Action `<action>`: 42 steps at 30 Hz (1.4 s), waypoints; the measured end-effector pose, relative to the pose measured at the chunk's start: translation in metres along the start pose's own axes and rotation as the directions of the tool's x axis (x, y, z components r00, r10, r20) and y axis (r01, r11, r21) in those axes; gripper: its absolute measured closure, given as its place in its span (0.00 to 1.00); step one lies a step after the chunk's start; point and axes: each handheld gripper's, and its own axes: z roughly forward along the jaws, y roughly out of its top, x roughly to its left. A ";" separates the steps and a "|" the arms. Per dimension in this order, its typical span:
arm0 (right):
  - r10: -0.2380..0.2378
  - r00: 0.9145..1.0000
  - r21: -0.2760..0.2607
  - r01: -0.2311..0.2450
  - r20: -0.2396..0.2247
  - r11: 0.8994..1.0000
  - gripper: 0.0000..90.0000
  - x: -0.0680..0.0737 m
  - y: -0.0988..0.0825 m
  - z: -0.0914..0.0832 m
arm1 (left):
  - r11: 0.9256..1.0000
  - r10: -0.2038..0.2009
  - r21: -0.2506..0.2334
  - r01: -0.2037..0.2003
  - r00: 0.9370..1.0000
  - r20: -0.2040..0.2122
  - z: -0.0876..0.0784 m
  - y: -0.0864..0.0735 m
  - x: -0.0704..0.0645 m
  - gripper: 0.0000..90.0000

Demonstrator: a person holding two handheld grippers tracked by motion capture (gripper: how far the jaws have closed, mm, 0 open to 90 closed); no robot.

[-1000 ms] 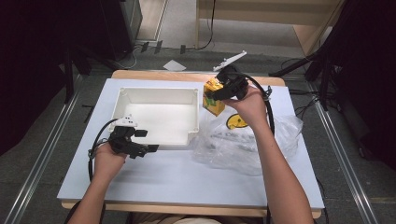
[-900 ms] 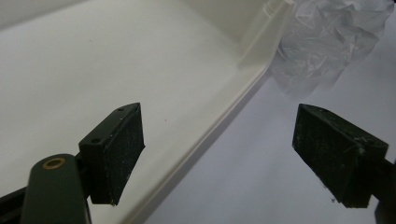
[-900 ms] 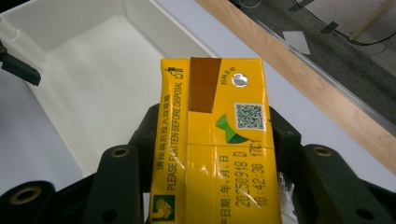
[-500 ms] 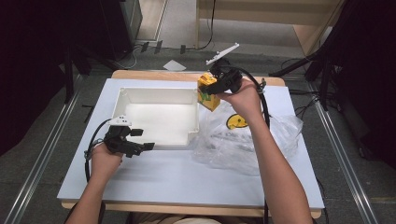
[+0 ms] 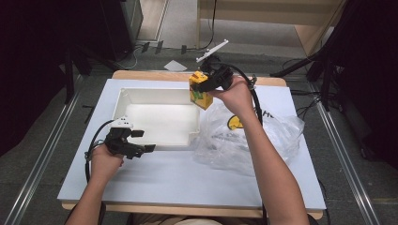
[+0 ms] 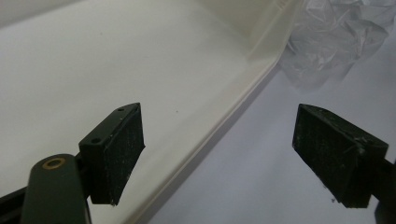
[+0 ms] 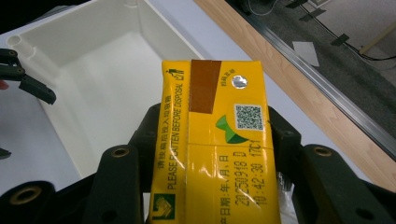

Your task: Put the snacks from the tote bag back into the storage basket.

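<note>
A yellow drink carton [image 5: 199, 91] [image 7: 219, 140] hangs in the air over the far right corner of the white bin [image 5: 155, 91] [image 7: 159, 28]. My right gripper [image 5: 206, 86] [image 7: 212, 126] is shut on the carton, one jaw on each side of it. At the bin's near left rim [image 6: 243, 93] my left gripper [image 5: 144, 140] [image 6: 238, 154] is open, one jaw over the bin's inside and the other over the table, with nothing held. The left gripper's jaws [image 7: 23, 79] also appear at the left edge of the right gripper view.
A crumpled clear plastic bag [image 5: 253, 140] [image 6: 336, 42] lies to the right of the bin, with a yellow round thing [image 5: 233, 123] inside. The white tabletop [image 5: 187, 187] rests on a wooden board [image 7: 299, 88]. Beyond it are floor, cables and dark stands.
My right gripper has carried the carton to the left and a little up, from beside the bag to over the bin's far right corner. The left gripper has stayed in place.
</note>
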 end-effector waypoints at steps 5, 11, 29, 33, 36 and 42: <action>0.003 1.000 -0.002 -0.003 -0.014 1.000 0.59 0.003 0.004 0.007 | 1.000 0.009 0.001 -0.009 1.000 -0.004 0.000 -0.001 0.001 0.20; -0.001 0.999 0.003 0.001 -0.038 1.000 0.59 0.009 0.010 0.020 | 1.000 -0.008 -0.016 0.008 1.000 0.008 -0.001 -0.001 0.002 0.20; 0.009 0.996 0.033 -0.006 -0.093 0.999 0.59 0.017 0.017 0.069 | 1.000 -0.009 -0.022 0.009 1.000 0.009 -0.002 -0.001 0.004 0.20; 0.005 0.996 0.050 -0.001 -0.088 0.999 0.59 0.019 0.016 0.079 | 0.999 -0.016 -0.032 0.016 1.000 0.008 -0.004 -0.001 0.007 0.20; 0.017 0.996 0.057 -0.011 -0.091 0.998 0.59 0.019 0.015 0.085 | 0.999 -0.015 -0.032 0.015 1.000 0.009 -0.004 -0.001 0.007 0.20; 0.040 0.995 0.076 -0.034 -0.087 0.997 0.59 0.016 0.009 0.102 | 1.000 -0.002 -0.018 0.003 1.000 0.005 -0.002 -0.001 0.005 0.20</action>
